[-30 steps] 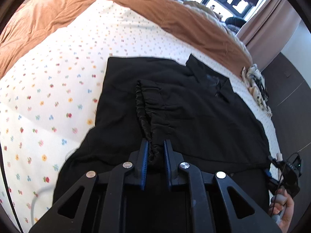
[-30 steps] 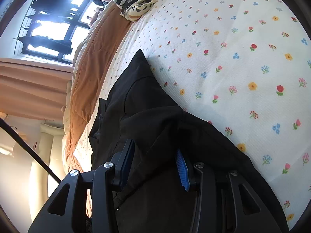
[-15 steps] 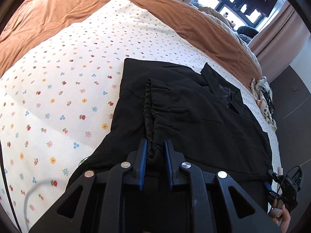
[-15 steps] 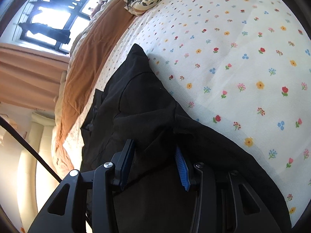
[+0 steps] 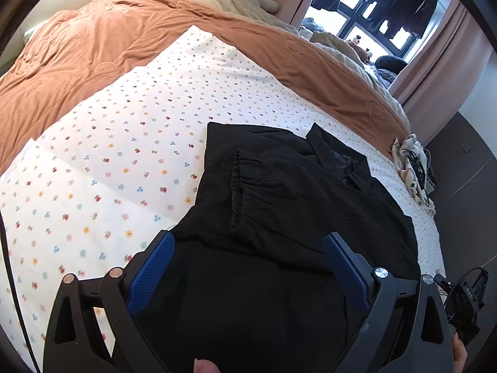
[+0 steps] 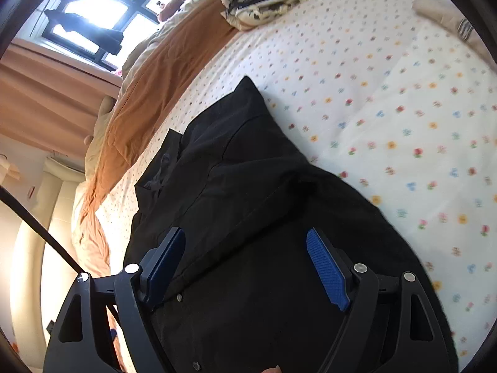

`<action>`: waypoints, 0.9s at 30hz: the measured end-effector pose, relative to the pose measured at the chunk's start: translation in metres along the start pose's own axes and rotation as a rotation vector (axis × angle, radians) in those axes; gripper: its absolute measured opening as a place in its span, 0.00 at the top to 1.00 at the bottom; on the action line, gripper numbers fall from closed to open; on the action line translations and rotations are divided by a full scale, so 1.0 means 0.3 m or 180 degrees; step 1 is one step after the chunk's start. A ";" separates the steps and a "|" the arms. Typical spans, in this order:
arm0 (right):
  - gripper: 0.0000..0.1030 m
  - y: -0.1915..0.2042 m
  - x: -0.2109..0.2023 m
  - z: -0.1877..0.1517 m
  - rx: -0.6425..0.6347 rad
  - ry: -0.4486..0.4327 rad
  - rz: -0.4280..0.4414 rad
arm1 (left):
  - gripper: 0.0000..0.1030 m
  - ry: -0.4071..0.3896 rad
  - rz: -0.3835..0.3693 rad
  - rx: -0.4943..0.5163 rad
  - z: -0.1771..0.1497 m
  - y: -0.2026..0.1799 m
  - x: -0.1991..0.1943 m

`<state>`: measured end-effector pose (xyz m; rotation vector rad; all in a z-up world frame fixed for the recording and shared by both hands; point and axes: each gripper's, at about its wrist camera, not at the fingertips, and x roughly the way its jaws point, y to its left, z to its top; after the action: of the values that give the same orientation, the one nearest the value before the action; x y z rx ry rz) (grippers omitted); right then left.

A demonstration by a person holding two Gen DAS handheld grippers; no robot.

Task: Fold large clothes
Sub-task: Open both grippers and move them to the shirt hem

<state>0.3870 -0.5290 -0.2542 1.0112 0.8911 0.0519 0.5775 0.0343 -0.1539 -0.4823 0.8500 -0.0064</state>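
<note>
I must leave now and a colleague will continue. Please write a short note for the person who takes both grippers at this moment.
Left gripper: jaws opening, nothing pressed between the pads.
Right gripper: jaws opening too, pads clear of the cloth.
The black garment lies on the flowered sheet, near the bed's edge. A sleeve with a gathered cuff is laid over its body, and the side under the right gripper looks folded in as well.
Left: probably fold it across into a compact stack and smooth the wrinkles.
</note>
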 end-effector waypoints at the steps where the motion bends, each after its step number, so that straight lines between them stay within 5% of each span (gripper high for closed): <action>1: 0.23 0.006 -0.022 -0.017 -0.0069 -0.0010 -0.0053 | 0.05 -0.0011 -0.0020 -0.0007 -0.004 -0.001 -0.028; 10: 0.22 0.041 -0.285 -0.139 -0.0389 -0.0172 0.0036 | 0.01 -0.0267 -0.0271 0.0001 -0.115 -0.011 -0.318; 27: 0.11 -0.163 -0.764 -0.497 -0.0341 -0.0381 0.0294 | 0.00 -0.0585 -0.0427 -0.0112 -0.502 0.172 -0.868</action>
<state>0.1194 -0.5475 -0.1813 0.9449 0.7250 0.1150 0.2857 0.0698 -0.0720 -0.5634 0.6377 -0.0695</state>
